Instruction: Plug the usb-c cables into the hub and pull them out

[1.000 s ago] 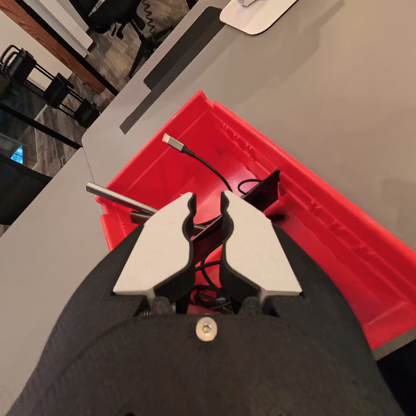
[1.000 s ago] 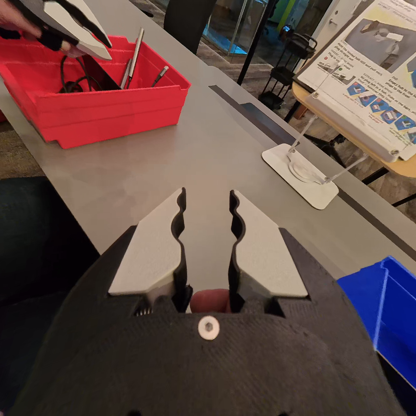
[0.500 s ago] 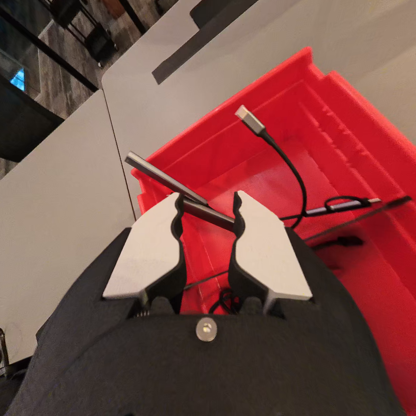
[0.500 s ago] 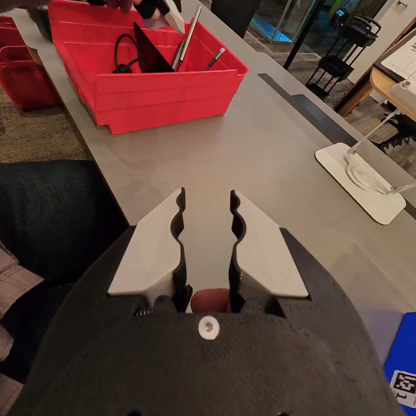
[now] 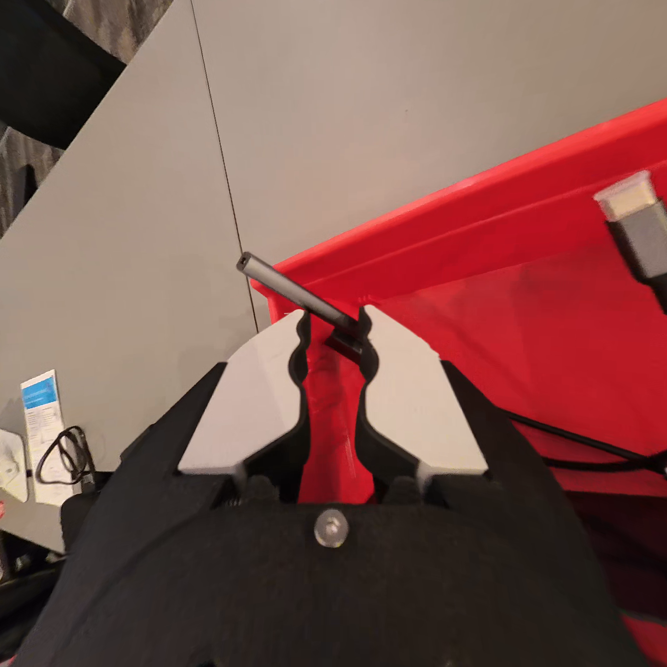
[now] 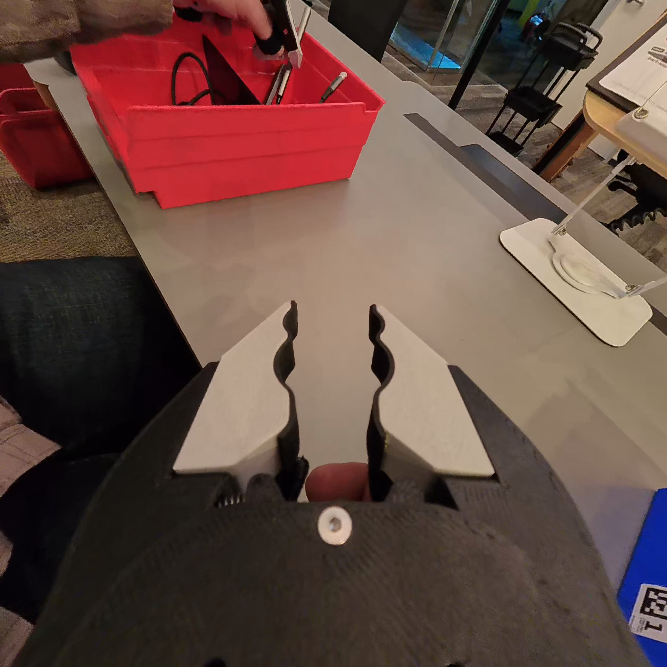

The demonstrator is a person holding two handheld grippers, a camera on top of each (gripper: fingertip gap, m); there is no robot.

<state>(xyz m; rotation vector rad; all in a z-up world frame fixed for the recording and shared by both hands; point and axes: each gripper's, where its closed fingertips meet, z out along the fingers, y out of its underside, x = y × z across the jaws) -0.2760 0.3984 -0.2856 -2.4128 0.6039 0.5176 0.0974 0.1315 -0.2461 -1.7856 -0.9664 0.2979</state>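
Only the right wrist view shows the whole red bin, where the left claw straddles the grey hub leaning in its corner, unclenched, while the right claw gapes empty over the table.

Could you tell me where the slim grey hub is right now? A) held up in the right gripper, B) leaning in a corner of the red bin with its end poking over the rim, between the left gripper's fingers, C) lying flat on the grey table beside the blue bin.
B: the hub slants over the red bin's corner rim and runs between the tips of the open left gripper; the right gripper is empty.
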